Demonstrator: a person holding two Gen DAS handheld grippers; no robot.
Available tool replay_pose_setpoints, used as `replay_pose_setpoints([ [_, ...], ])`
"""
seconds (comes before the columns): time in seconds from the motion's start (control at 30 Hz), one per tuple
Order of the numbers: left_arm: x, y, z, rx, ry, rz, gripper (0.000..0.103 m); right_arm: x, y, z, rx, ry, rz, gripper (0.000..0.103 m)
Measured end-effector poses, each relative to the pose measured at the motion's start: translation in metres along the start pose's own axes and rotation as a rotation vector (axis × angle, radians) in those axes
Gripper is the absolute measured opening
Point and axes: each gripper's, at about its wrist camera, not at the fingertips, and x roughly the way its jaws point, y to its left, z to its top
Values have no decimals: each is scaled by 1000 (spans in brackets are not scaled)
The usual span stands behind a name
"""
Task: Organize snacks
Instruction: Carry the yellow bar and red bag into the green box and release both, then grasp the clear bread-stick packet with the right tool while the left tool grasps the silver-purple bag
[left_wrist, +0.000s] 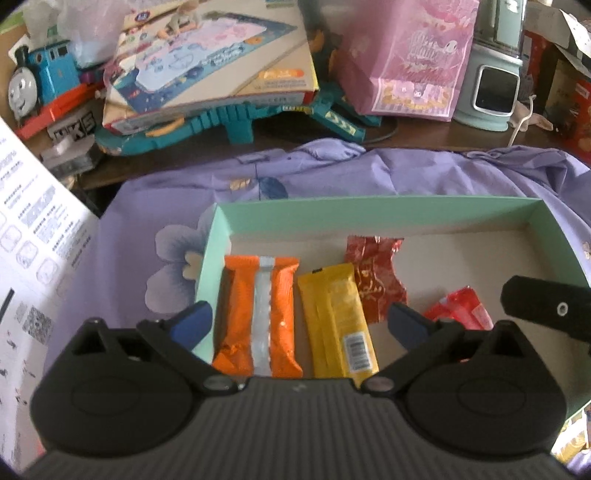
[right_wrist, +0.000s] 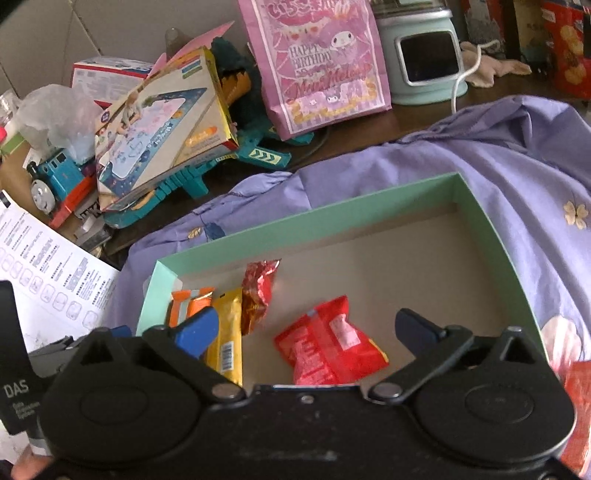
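Observation:
A mint green box (left_wrist: 369, 206) (right_wrist: 332, 214) lies open on a purple cloth. Inside lie an orange snack pack (left_wrist: 258, 314) (right_wrist: 188, 301), a yellow bar (left_wrist: 338, 321) (right_wrist: 227, 332), a red-gold foil wrapper (left_wrist: 373, 277) (right_wrist: 258, 291) and a red snack bag (left_wrist: 461, 314) (right_wrist: 328, 343). My left gripper (left_wrist: 299, 325) is open and empty above the orange pack and yellow bar. My right gripper (right_wrist: 306, 332) is open and empty just above the red bag; its body shows at the right edge of the left wrist view (left_wrist: 546, 310).
Behind the box stand a toy box (left_wrist: 210, 62) on a teal toy (left_wrist: 236, 122), a blue toy train (left_wrist: 40, 81), a pink gift bag (left_wrist: 410, 55) (right_wrist: 325, 62) and a pale green appliance (left_wrist: 495, 85). A printed sheet (left_wrist: 33, 236) lies at the left. Another red pack (right_wrist: 580, 406) lies outside the box at the right.

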Motion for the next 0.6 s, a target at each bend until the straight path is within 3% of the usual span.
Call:
replay_pose_setpoints([
  [0.37,-30,6,-15,-24,14,-19,103,-24,-1,-19,6,32,1,103],
  [0.6,-63,9,-41,-39,23,-35,103,-54,-3,-38,-3,36,5,103],
])
